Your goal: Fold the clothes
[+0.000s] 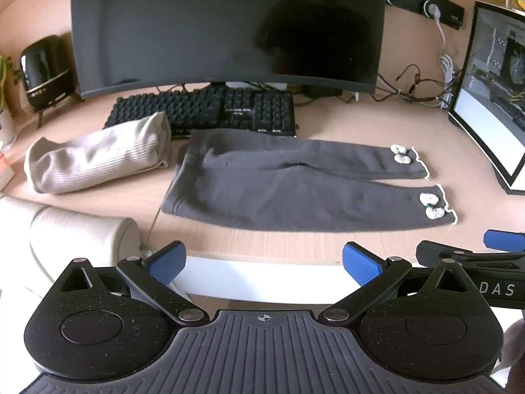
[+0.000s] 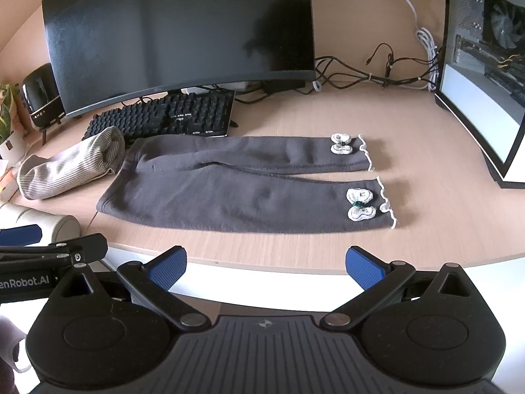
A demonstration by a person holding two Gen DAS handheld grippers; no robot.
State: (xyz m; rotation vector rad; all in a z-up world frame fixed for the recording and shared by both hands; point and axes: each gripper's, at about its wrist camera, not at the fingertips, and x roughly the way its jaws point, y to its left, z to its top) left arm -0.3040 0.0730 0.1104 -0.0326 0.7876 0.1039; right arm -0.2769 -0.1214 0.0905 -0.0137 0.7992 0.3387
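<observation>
Light wood counter [image 2: 295,246] carries dark grey trousers [image 2: 229,190] spread flat just in front of the black keyboard [image 2: 170,118], legs pointing right, white bows at the cuffs. Beside their waistband lies a ribbed beige garment [image 2: 69,167]. Left claw [image 1: 264,261] and right claw [image 2: 265,264] both hover spread at the counter's near edge, gripping nothing.

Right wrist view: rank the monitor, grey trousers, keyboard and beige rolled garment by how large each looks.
1. Monitor, largest.
2. Grey trousers, flat on the desk.
3. Keyboard and beige rolled garment look close in area; the keyboard is partly hidden and farther away, so I leave them unranked.
</observation>
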